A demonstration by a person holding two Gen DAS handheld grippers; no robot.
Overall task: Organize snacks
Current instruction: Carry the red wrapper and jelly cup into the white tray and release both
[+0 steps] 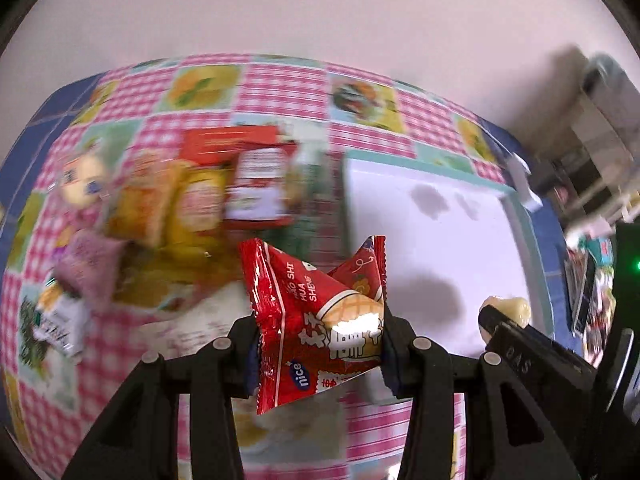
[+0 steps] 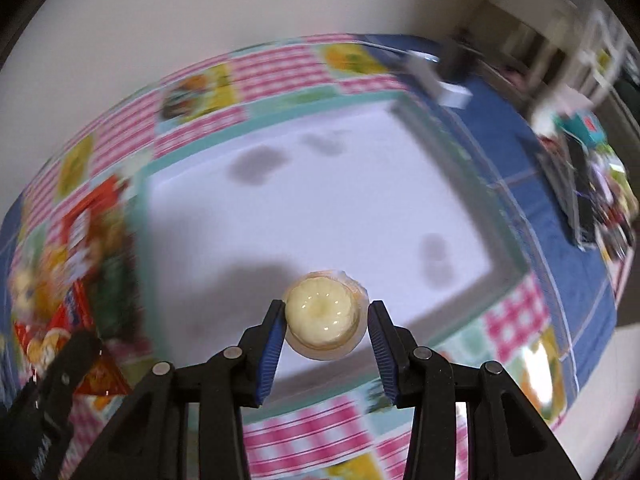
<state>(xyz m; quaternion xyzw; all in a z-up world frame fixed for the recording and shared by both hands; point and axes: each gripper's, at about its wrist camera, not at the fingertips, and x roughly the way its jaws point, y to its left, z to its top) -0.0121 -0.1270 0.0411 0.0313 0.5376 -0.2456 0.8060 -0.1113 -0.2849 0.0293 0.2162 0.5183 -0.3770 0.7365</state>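
My left gripper (image 1: pixel 320 344) is shut on a red snack packet (image 1: pixel 316 320) and holds it above the table, just left of the white tray (image 1: pixel 440 248). My right gripper (image 2: pixel 326 320) is shut on a round pale yellow jelly cup (image 2: pixel 323 316) and holds it over the near part of the white tray (image 2: pixel 320 184). The jelly cup also shows in the left wrist view (image 1: pixel 506 308), at the tip of the right gripper. A pile of snack packets (image 1: pixel 200 196) lies on the tablecloth left of the tray.
The table has a pink checked cloth (image 1: pixel 280 88) with fruit pictures. The tray has a teal rim (image 2: pixel 192 152). A small white box (image 2: pixel 448 90) sits beyond the tray. Clutter (image 2: pixel 592 184) lies at the far right on blue cloth.
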